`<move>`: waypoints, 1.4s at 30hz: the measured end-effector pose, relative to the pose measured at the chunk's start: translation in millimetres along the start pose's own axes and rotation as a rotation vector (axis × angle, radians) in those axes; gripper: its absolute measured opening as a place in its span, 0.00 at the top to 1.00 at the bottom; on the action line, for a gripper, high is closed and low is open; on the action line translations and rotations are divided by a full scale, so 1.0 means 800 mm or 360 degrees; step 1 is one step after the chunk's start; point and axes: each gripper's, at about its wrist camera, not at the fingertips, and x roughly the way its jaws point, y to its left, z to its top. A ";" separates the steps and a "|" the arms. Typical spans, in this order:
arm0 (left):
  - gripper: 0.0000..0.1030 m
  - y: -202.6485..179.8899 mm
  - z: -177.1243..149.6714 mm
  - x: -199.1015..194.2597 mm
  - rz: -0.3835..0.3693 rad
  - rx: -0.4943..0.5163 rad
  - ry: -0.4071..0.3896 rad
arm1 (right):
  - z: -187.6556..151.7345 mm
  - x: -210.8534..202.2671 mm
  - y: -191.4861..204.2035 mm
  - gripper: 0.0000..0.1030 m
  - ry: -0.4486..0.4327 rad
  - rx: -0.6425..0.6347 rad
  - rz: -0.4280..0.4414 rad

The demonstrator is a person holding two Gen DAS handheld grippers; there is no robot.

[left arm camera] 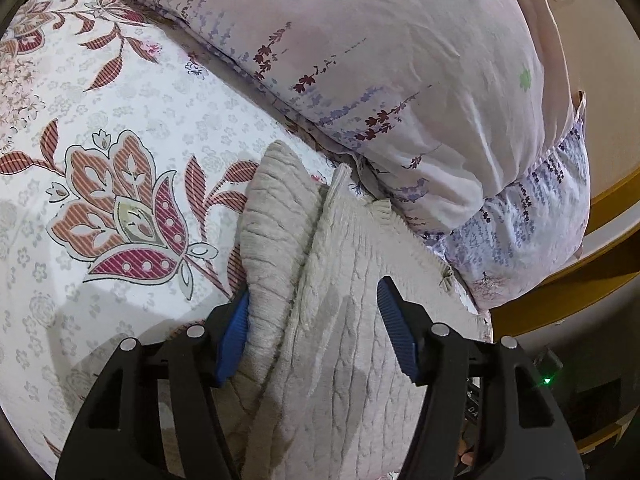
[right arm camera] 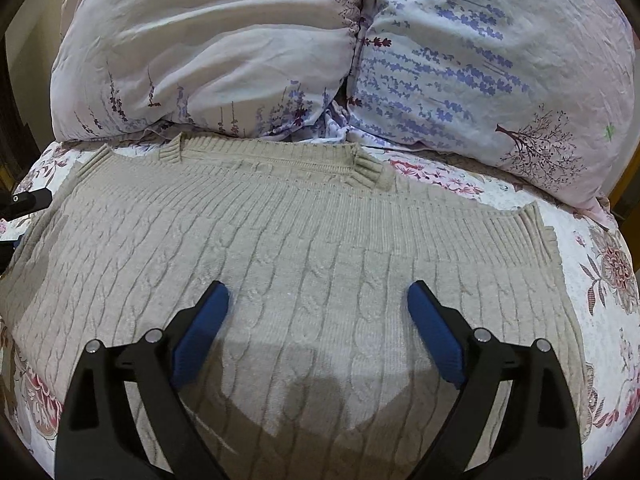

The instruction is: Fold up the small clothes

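Two pillows (right arm camera: 280,48) in pale lilac flower-print cases fill the top of the right wrist view, side by side, their lower edges just behind a beige cable-knit sweater (right arm camera: 280,248). The sweater lies spread flat across the middle of that frame on a white bedsheet (right arm camera: 592,320) with red floral print; its ribbed neckline points toward the pillows. The right gripper (right arm camera: 318,320) hovers at lower centre with its blue pads (right arm camera: 200,332) spread wide above the knit, nothing between them.

In the left wrist view, the sweater (left arm camera: 332,320) runs from the bottom centre up toward the pillows at upper right, one part bunched into a raised fold. The left gripper (left arm camera: 312,336) straddles that fold with jaws partly apart; the left pad (left arm camera: 234,340) touches the cloth, while the right pad stands clear, so no pinch shows.
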 end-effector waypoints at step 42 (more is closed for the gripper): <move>0.76 -0.306 -0.164 0.175 -0.0279 0.0624 0.0337 | -0.075 -0.097 -0.234 0.11 -0.0213 0.0632 -0.0130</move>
